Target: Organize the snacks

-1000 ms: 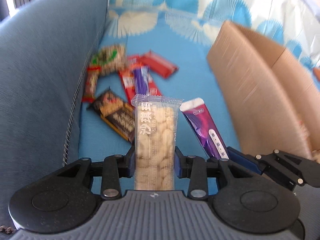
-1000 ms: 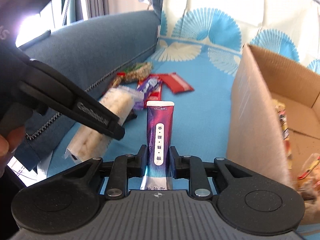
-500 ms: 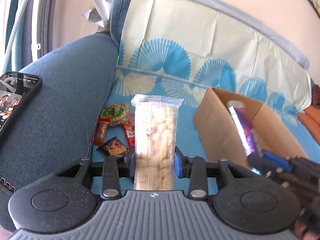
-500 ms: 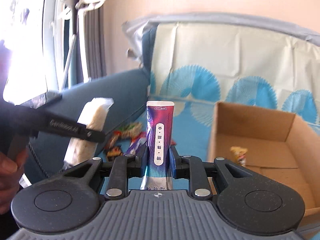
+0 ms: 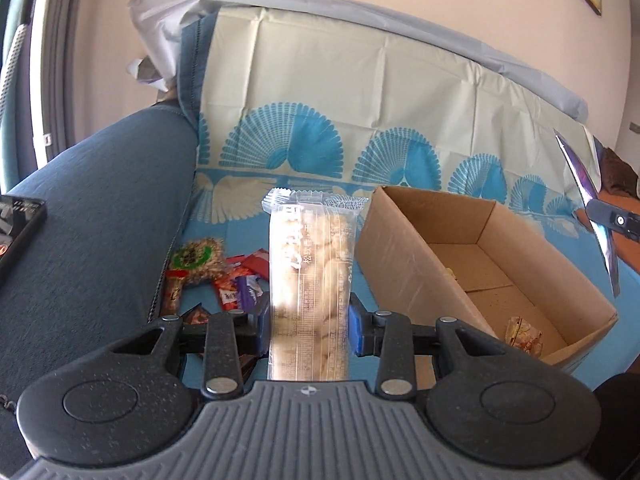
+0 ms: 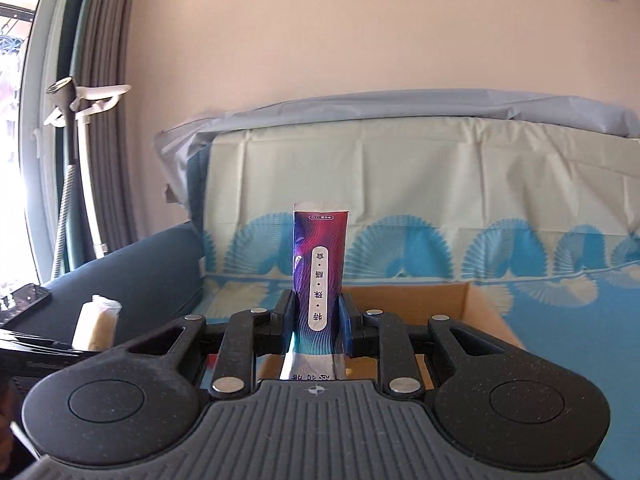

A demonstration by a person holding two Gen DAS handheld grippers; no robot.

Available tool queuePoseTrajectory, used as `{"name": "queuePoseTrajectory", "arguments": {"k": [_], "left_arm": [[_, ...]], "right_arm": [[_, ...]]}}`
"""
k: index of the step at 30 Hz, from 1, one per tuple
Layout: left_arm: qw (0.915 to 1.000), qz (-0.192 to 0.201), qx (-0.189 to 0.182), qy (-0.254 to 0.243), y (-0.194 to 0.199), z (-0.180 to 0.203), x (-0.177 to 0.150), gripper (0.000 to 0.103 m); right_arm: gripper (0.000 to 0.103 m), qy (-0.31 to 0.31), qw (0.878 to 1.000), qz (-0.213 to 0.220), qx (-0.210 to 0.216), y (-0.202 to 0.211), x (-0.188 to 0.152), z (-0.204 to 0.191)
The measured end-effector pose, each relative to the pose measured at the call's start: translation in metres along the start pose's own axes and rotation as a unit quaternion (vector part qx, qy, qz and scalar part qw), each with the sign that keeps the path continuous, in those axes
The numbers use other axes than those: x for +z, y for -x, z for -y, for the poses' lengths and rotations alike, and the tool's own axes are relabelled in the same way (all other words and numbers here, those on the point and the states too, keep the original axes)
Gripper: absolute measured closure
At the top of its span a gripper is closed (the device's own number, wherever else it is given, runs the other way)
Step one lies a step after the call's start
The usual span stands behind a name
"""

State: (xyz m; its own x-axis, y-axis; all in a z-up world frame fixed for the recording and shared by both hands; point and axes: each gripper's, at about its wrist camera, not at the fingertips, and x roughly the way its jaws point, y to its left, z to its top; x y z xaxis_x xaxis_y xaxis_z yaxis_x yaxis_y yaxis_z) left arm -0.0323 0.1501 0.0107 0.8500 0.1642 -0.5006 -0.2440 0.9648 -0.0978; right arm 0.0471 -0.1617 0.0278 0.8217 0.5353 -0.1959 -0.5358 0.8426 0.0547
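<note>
My left gripper (image 5: 310,326) is shut on a clear pack of pale puffed snack (image 5: 310,280), held upright above the sofa seat. To its right stands an open cardboard box (image 5: 404,256) with a small snack (image 5: 524,334) inside. My right gripper (image 6: 318,322) is shut on a purple and teal snack bar (image 6: 320,276), raised above the box's far edge (image 6: 440,294). That purple bar (image 5: 592,208) also shows at the far right of the left wrist view. Several loose snacks (image 5: 212,268) lie on the blue seat by the armrest.
A dark blue armrest (image 5: 92,232) rises on the left with a phone (image 5: 16,224) lying on it. A cover with blue fan patterns (image 5: 360,120) drapes the backrest. Curtains and a stand (image 6: 76,168) are by the window at left.
Both grippers rose and tilted up with their snacks. The right one swung over the box, so the wall and backrest now fill its view. The loose snacks dropped lower in view.
</note>
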Motion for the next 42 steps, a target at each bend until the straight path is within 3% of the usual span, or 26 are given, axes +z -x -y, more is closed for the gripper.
{"name": "queuePoseTrajectory", "arguments": {"k": [6, 13, 16, 19, 20, 21, 23, 25, 29, 32, 34, 37, 42], "left_arm": [[0.9996, -0.009, -0.009, -0.024, -0.011, 0.012, -0.002, 0.063], [0.9994, 0.01, -0.005, -0.032, -0.01, 0.018, -0.004, 0.066], [0.9998, -0.005, 0.008, -0.019, -0.019, 0.016, -0.002, 0.088], [0.9988, -0.047, 0.011, 0.002, -0.036, 0.012, -0.001, 0.091], [0.997, -0.076, 0.004, 0.01, -0.046, 0.009, -0.002, 0.08], [0.9941, -0.108, 0.001, 0.015, -0.056, 0.008, -0.003, 0.056], [0.9879, -0.154, 0.003, 0.01, -0.074, 0.008, -0.007, 0.039], [0.983, -0.184, 0.002, 0.011, -0.089, 0.009, -0.011, 0.034], [0.9726, -0.232, 0.013, 0.002, -0.119, 0.017, -0.021, 0.032], [0.964, -0.265, 0.027, 0.005, -0.141, 0.021, -0.032, 0.034], [0.9606, -0.273, 0.052, -0.002, -0.152, 0.025, -0.041, 0.042], [0.9648, -0.252, 0.073, -0.023, -0.152, 0.034, -0.05, 0.062], [0.9722, -0.219, 0.075, -0.033, -0.143, 0.039, -0.054, 0.063]], "right_arm": [[0.079, -0.046, 0.998, 0.001, -0.035, -0.014, -0.017, 0.043], [0.079, -0.08, 0.996, 0.006, -0.031, -0.03, -0.021, 0.063], [0.079, -0.086, 0.996, 0.004, -0.025, -0.037, -0.023, 0.065], [0.079, -0.084, 0.996, 0.002, -0.017, -0.041, -0.024, 0.065], [0.079, -0.082, 0.997, 0.001, -0.015, -0.041, -0.024, 0.065], [0.079, -0.08, 0.997, 0.001, -0.013, -0.041, -0.024, 0.064], [0.079, -0.078, 0.997, 0.003, -0.011, -0.04, -0.024, 0.064], [0.079, -0.08, 0.997, 0.005, -0.01, -0.038, -0.024, 0.064], [0.079, -0.087, 0.996, 0.001, -0.013, -0.037, -0.024, 0.067], [0.079, -0.085, 0.996, 0.0, -0.015, -0.035, -0.023, 0.067], [0.078, -0.083, 0.996, -0.002, -0.017, -0.034, -0.023, 0.066], [0.078, -0.08, 0.997, -0.004, -0.021, -0.033, -0.022, 0.066], [0.078, -0.078, 0.996, -0.01, -0.029, -0.033, -0.023, 0.066]]}}
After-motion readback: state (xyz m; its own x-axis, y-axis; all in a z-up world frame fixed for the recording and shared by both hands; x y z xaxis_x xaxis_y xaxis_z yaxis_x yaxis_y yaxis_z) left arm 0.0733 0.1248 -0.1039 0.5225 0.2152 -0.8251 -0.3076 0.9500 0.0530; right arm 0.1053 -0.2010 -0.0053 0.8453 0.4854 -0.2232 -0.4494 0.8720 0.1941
